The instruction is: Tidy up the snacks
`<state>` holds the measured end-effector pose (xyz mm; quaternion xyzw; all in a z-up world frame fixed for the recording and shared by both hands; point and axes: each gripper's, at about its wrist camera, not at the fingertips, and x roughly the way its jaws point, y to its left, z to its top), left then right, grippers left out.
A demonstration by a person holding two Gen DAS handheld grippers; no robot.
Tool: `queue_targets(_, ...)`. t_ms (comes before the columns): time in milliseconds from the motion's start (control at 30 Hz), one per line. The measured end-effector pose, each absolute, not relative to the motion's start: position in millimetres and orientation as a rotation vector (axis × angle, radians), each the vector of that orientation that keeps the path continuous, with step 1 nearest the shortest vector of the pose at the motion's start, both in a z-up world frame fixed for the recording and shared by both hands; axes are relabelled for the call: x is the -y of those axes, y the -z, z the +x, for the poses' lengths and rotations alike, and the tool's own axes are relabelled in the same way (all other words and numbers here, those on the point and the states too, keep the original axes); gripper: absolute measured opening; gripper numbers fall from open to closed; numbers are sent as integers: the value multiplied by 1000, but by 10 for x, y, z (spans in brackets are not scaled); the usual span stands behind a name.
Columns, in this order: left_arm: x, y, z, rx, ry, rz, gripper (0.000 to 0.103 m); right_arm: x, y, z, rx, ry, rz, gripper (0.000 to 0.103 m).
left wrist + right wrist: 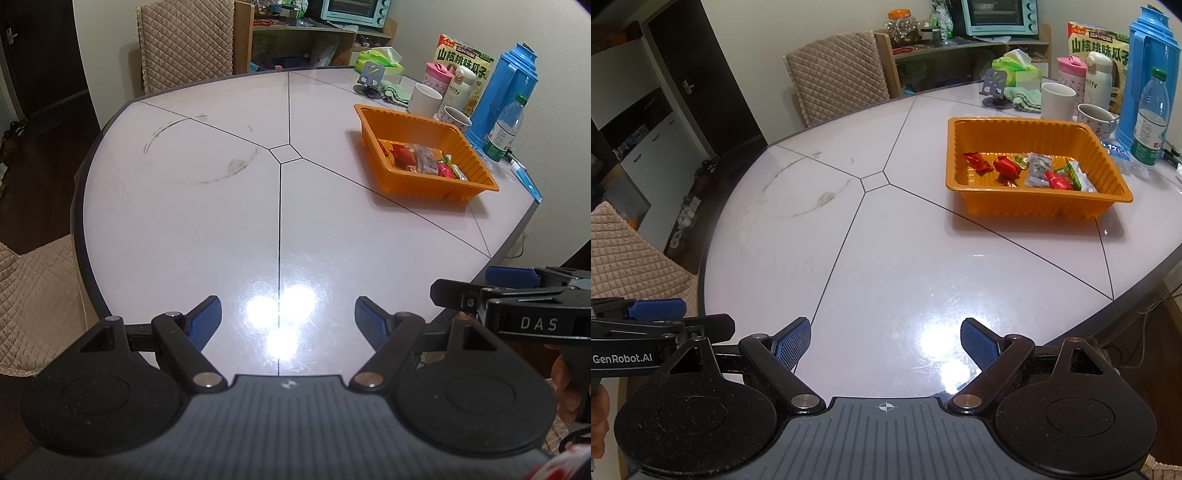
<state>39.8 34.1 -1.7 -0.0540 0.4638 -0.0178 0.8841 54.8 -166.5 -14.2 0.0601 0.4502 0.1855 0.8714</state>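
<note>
Your left gripper (288, 317) and right gripper (885, 341) both hang spread wide and empty over the tabletop's (886, 266) near edge. Farther off, toward its far right edge, wrapped snacks (1030, 170) lie inside the orange tray (1034, 206).

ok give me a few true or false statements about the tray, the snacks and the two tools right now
1. The orange tray holds several wrapped snacks. True.
2. The left tool is shut on a red candy. False: its fingers are spread apart with nothing between them.
3. The right tool is open and holds nothing. True.
4. The tray sits on the chair. False: it sits on the white table, near the cups and the blue thermos.
5. Loose snacks lie on the table in front of the tools. False: the only snacks in view are in the tray.
</note>
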Motion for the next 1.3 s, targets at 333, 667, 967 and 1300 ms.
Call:
queue_targets(333, -393, 7, 396, -961, 50, -108, 78, 1622, 139, 536, -938, -376, 128, 88)
queue_targets(667, -422, 3, 395, -958, 66, -101, 78, 1577, 129, 493, -936, -361, 135, 88)
queue_targets(967, -463, -6, 396, -954, 82, -94, 78, 1530, 124, 486, -933, -344, 141, 88)
queue_targets(1300, -521, -13, 397, -948, 109, -87, 79, 1464, 122, 459, -931, -319, 146, 88)
